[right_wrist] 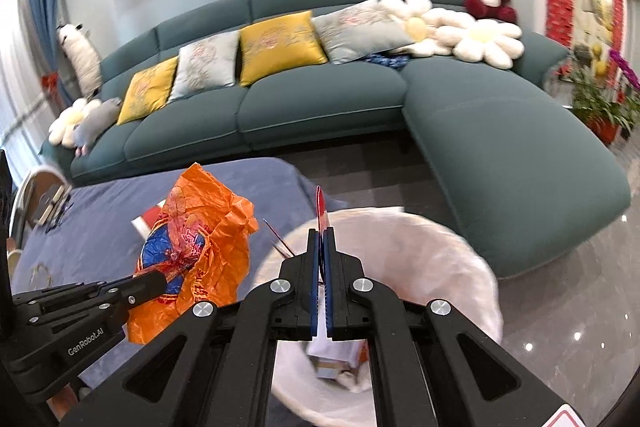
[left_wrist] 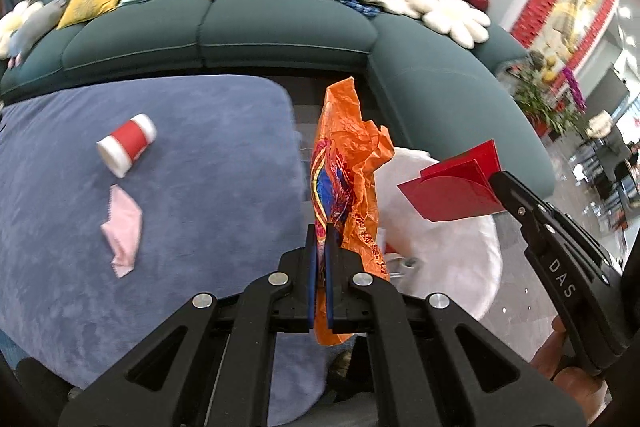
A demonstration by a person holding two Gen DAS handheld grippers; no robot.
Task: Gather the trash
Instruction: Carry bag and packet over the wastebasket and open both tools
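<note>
The right tongs (right_wrist: pixel 320 259) were pinching a flat red card (left_wrist: pixel 456 187) directly above the white-lined trash bin (right_wrist: pixel 460 267); the left tongs (left_wrist: pixel 322 247) were clamped on a crumpled orange wrapper (left_wrist: pixel 344 167), held upright beside the bin's left rim, over the blue desk (left_wrist: pixel 180 147) edge; judging by this, the card was nearer to being dropped.

Left gripper (left_wrist: pixel 322 227) is clamped on a crumpled orange plastic wrapper (left_wrist: pixel 348 167), held upright beside the blue velvet-covered table (left_wrist: pixel 192 147). Right gripper (left_wrist: pixel 498 183) grips a folded red paper card (left_wrist: pixel 452 187) above the white-lined waste bin (left_wrist: pixel 468 259). A red-and-white paper cup (left_wrist: pixel 126 143) lies on its side on the table, near a crumpled pink tissue (left_wrist: pixel 123 231).
</note>
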